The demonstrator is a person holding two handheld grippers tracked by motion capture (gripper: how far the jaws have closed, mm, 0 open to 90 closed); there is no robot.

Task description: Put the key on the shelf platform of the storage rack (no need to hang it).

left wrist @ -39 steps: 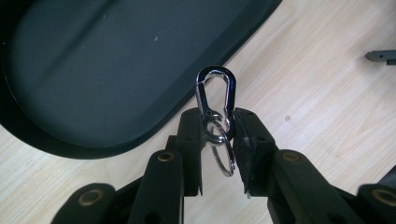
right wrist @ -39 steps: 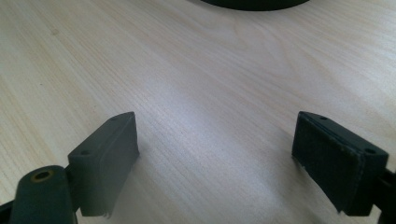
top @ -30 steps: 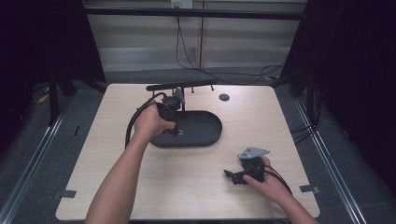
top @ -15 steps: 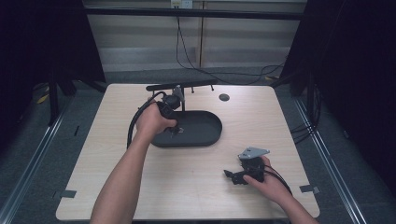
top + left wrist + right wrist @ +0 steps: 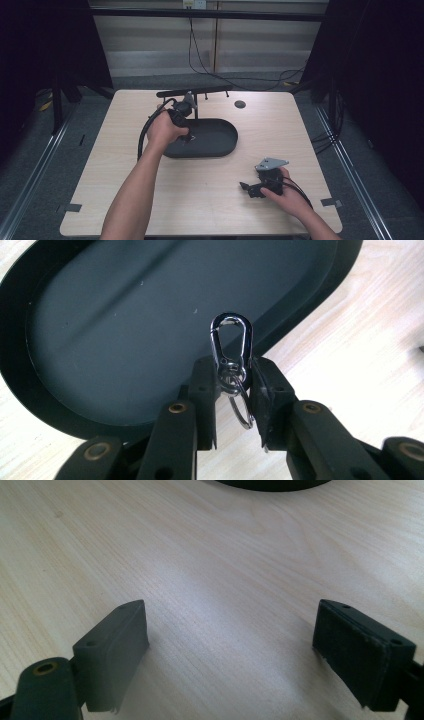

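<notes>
While the right gripper [image 5: 250,189] rests low on the table [image 5: 200,200] near its front right corner, its jaws stand wide apart with only bare wood between them, as the right gripper view shows; its tips point toward the left edge. Farther back, near the middle of the table, lies a black oval tray [image 5: 215,142] with its long axis running from left to right. The left gripper [image 5: 186,136] hangs over the left end of this tray, and its jaws are clenched on a small silver carabiner [image 5: 231,345]. In the left gripper view the carabiner stands out beyond the pads [image 5: 204,380], its long axis in line with the jaws and its rounded end pointing away from the gripper, over the front rim of the tray [image 5: 60,415]. A key ring [image 5: 241,405] is joined to its lower end and hangs between the jaws. Behind the tray, near the back edge, stands a black bar [image 5: 195,92] on thin legs, and a small dark disc [image 5: 240,104] lies to the right of it.
</notes>
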